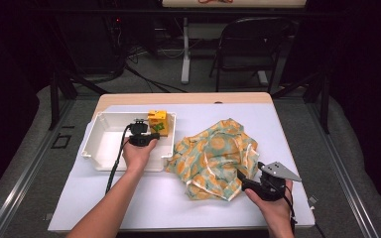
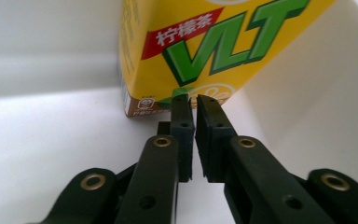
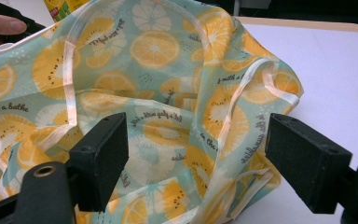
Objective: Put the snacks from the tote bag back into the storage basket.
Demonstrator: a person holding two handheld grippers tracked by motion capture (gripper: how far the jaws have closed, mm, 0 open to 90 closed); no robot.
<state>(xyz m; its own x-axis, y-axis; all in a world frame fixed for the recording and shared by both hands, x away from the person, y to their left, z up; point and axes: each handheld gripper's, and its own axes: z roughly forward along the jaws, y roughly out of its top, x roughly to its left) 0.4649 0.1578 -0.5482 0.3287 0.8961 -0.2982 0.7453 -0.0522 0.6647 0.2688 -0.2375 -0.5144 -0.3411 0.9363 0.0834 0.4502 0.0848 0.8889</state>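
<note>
The bench (image 1: 287, 148) carries a white tray (image 1: 99, 148) at the left and a crumpled lemon-print cloth bag (image 1: 218, 153) just beside it at the right. A yellow drink carton (image 1: 158, 121) stands upright in the tray's far right corner. The left tool (image 2: 195, 100) is seen nearly clenched on nothing, tips just short of the carton; it likely must be spread before the carton is gripped squarely. The right tool (image 3: 196, 154) is released wide, at the bag's near edge; a single fabric layer should be pinched.

One white tray (image 1: 95, 148), one yellow drink carton (image 1: 158, 122), one orange-print cloth bag (image 1: 218, 156), two grippers
</note>
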